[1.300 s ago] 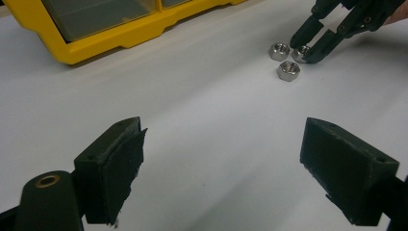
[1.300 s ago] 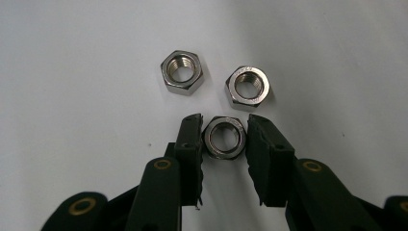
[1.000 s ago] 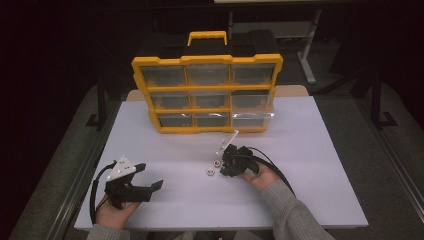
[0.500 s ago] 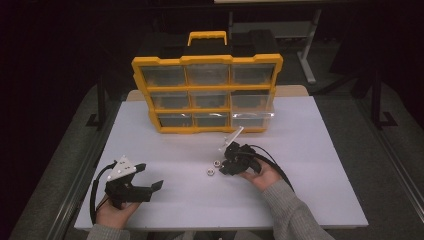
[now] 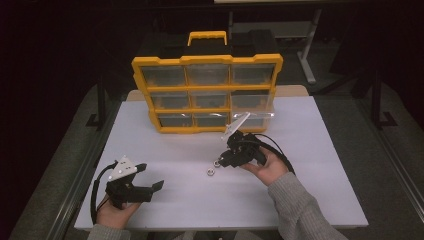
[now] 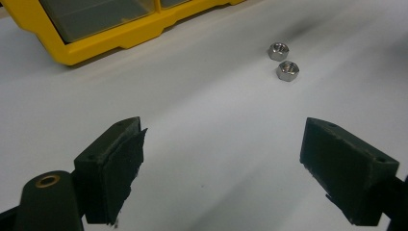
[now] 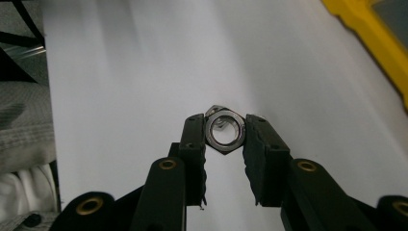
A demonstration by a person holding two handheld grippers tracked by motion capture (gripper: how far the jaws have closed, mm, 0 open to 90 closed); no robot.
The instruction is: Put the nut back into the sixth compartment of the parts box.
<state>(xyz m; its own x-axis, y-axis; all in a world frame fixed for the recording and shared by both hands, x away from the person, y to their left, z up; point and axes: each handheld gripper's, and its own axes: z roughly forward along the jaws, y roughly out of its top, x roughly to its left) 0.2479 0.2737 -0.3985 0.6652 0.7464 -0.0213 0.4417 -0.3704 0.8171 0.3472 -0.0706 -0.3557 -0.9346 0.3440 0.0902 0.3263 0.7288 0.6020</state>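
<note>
My left gripper [image 5: 145, 182] rests at the near left of the table [image 5: 310, 200], jaws wide apart and empty; in the left gripper view its two pads frame bare white surface. My left hand [image 5: 112, 212] is partly cut off by the bottom edge of the high view.

Nuts: the left gripper view shows two steel hex nuts, the near nut [image 6: 287, 70] and the far nut [image 6: 278, 50], lying just beside each other, well ahead of my left jaws and right of their centre line. The high view also shows two, one [image 5: 211, 173] loose on the table and one [image 5: 217, 163] at the tips of my right gripper [image 5: 223, 161].

In the right gripper view my right gripper [image 7: 225, 137] has its jaws closed to a narrow gap, clamped on a nut [image 7: 224, 131] seen edge-up, bore facing the camera. A second metal edge shows just behind it; I cannot tell what it is.

Farthest off stands the yellow organizer [image 5: 207, 92], nine clear drawers in three rows, contents too dim to make out. A clear flap [image 5: 236, 124] sticks out near its lower right drawer, partly hidden by my right gripper.
</note>
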